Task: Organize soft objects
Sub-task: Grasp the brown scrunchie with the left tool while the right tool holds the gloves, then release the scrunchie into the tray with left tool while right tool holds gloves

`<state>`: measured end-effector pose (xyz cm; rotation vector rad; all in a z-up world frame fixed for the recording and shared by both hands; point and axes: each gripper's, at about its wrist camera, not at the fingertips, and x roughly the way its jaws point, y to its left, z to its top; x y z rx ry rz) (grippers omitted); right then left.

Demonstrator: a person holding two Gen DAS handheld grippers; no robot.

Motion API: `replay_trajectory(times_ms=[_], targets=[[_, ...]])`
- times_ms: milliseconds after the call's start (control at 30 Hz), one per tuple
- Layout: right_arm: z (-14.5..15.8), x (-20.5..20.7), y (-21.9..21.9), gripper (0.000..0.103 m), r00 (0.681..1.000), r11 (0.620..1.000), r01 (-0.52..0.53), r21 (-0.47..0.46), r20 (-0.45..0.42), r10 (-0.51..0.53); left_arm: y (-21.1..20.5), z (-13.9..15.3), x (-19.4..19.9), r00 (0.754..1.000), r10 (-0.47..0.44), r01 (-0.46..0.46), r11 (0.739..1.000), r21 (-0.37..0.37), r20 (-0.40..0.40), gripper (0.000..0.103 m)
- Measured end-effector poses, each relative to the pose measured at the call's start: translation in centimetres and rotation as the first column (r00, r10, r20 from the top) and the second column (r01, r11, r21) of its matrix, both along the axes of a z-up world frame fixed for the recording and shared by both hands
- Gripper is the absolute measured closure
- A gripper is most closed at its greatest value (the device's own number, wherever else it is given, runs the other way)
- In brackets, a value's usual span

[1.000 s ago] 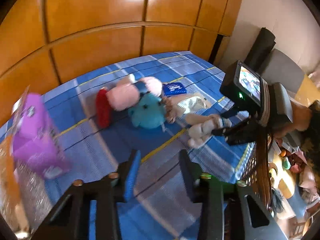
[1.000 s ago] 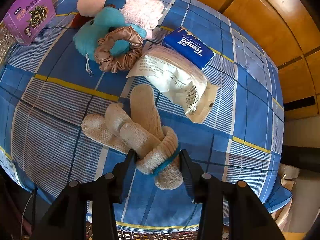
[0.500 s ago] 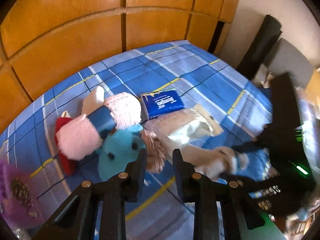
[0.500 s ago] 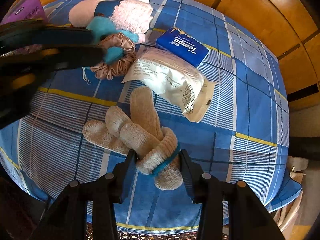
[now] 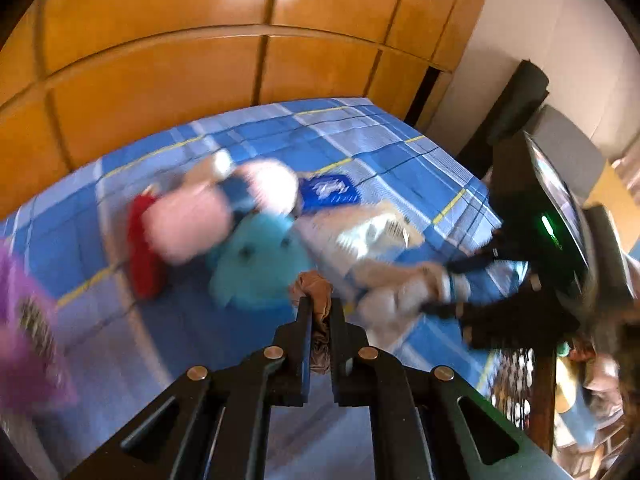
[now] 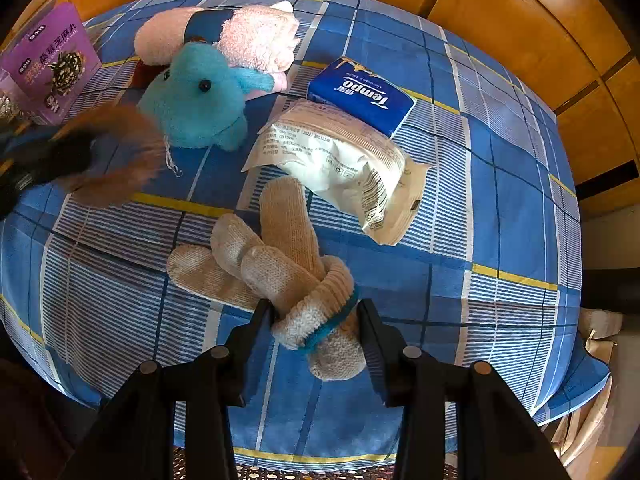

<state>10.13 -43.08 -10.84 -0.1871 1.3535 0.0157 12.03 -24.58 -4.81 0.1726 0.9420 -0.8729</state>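
A brown satin scrunchie (image 5: 314, 284) is pinched between the fingers of my left gripper (image 5: 320, 304), which is shut on it. In the right wrist view the scrunchie (image 6: 120, 152) shows as a blur at the left, off the blue plush toy (image 6: 196, 96). My right gripper (image 6: 316, 308) points down at a pair of cream knitted mittens (image 6: 288, 232). Its pads press on either side of their blue-banded cuffs. The left wrist view shows that gripper (image 5: 460, 286) at the mittens (image 5: 400, 292) near the table's right edge.
On the blue plaid tablecloth (image 6: 500, 200) lie a pink fluffy plush (image 6: 256, 36), a blue Tempo tissue pack (image 6: 360, 94), a white plastic packet (image 6: 340, 160) and a purple box (image 6: 52, 60). A red item (image 5: 142, 248) lies beside the pink plush. Wood panelling stands behind.
My left gripper came in over the blue plush, shut on the scrunchie and pulled it off the toy. The right gripper stayed at the mittens' cuffs.
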Motion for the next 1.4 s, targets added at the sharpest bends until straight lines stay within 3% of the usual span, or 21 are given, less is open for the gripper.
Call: replay_trajectory(times_ms=[267, 467, 667, 733, 767, 833, 867, 1167, 1400], targets=[[-0.4, -0.1, 1.2, 0.06, 0.999, 0.998, -0.016, -0.053, -0.042, 0.014, 8.2, -3.7, -3.0, 0.994, 0.111, -0.106, 0.986, 0.127, -0.027, 0.096], [-0.5, 0.3, 3.7, 0.061, 0.997, 0.986, -0.038, -0.162, -0.066, 0.028, 10.6, -5.8, -3.9, 0.987, 0.154, -0.148, 0.98, 0.132, -0.04, 0.095], [0.6, 1.4, 7.2, 0.063, 1.0, 0.999, -0.029, -0.022, -0.009, 0.028, 10.9, -6.3, -3.5, 0.981, 0.188, -0.181, 0.977, 0.116, -0.049, 0.095], [0.2, 2.0, 8.5, 0.063, 1.0, 0.999, -0.001, -0.035, -0.008, 0.0, 11.2, -6.4, -3.7, 0.981, 0.191, -0.185, 0.976, 0.113, -0.043, 0.095], [0.4, 2.1, 8.7, 0.063, 1.0, 0.999, 0.015, -0.039, 0.002, -0.015, 11.2, -6.3, -3.8, 0.982, 0.187, -0.182, 0.976, 0.117, -0.033, 0.095], [0.6, 2.2, 9.2, 0.063, 0.999, 0.996, 0.041, 0.078, 0.004, -0.041, 11.2, -6.3, -4.1, 0.983, 0.184, -0.181, 0.976, 0.124, -0.017, 0.095], [0.4, 2.3, 9.5, 0.063, 0.999, 0.995, 0.044, 0.087, -0.003, -0.044, 11.2, -6.3, -4.2, 0.983, 0.185, -0.182, 0.975, 0.126, -0.012, 0.095], [-0.2, 1.7, 12.0, 0.062, 0.999, 0.999, 0.045, -0.017, -0.018, -0.045, 12.5, -4.9, -4.1, 0.975, 0.221, -0.218, 0.973, 0.074, -0.036, 0.096], [-0.6, 1.7, 12.9, 0.062, 0.999, 0.999, 0.043, -0.023, -0.013, -0.043, 10.2, -0.3, -2.4, 0.978, 0.2, -0.202, 0.979, 0.036, 0.053, 0.096]])
